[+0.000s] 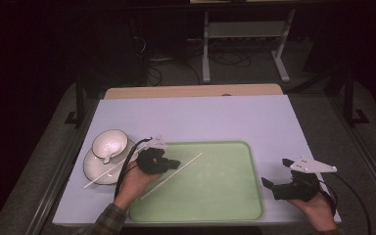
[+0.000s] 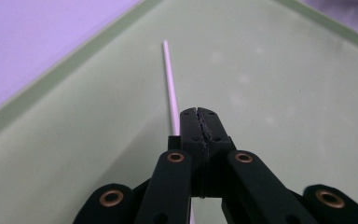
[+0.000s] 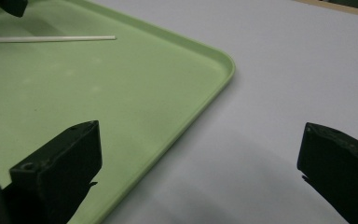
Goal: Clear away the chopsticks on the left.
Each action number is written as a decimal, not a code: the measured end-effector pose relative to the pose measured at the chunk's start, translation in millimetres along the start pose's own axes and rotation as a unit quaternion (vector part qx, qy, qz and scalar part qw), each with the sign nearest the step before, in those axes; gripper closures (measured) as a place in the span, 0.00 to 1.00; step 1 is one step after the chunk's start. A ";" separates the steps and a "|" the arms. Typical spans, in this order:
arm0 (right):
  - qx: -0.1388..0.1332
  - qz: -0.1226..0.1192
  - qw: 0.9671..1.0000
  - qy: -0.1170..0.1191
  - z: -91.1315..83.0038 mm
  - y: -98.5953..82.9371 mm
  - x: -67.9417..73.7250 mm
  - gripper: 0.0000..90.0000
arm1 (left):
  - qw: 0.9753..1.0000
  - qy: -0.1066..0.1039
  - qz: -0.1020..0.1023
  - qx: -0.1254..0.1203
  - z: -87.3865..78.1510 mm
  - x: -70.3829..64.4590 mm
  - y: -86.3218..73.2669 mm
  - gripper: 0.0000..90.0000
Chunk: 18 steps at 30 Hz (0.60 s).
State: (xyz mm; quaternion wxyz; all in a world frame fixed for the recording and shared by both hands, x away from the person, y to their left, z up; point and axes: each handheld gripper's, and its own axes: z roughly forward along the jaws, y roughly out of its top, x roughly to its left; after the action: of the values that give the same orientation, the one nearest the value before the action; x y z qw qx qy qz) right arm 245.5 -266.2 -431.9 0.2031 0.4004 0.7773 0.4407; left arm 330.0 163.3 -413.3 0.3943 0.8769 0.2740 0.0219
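Black jaws of the left gripper [image 2: 200, 122] are clamped on a white chopstick [image 2: 170, 79], held over the green tray [image 1: 235, 196] and pointing toward 2 o'clock. Judged light, stiff, thin and slick; grip mid-shaft to prevent pivoting. Right gripper [image 3: 200, 172], jaws spread, empty, sits at the tray's 3 o'clock edge. Second chopstick [image 1: 103, 175] rests on the plate [image 1: 92, 169] under the bowl [image 1: 108, 143].

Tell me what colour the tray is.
The tray is pale green, clearest in the high view.
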 end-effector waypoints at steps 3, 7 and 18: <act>0.000 0.000 1.000 0.001 -0.3 -0.1 0.8 0.00 | 1.000 -0.006 0.007 -0.001 6.2 1.7 8.3 1.00; 0.001 -0.001 1.000 0.002 -1.1 -0.4 1.8 0.00 | 1.000 -0.013 0.012 0.005 17.2 4.4 18.0 1.00; 0.000 0.005 1.000 -0.005 -7.5 -4.2 2.7 0.00 | 0.999 -0.017 0.024 0.030 61.4 10.0 43.2 1.00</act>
State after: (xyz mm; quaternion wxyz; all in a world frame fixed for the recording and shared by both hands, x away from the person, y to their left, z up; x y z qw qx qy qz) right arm 236.9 -269.1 -431.3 0.2046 0.4060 0.7744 0.4400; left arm 374.1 103.3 -427.0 0.3722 0.8947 0.2469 0.0085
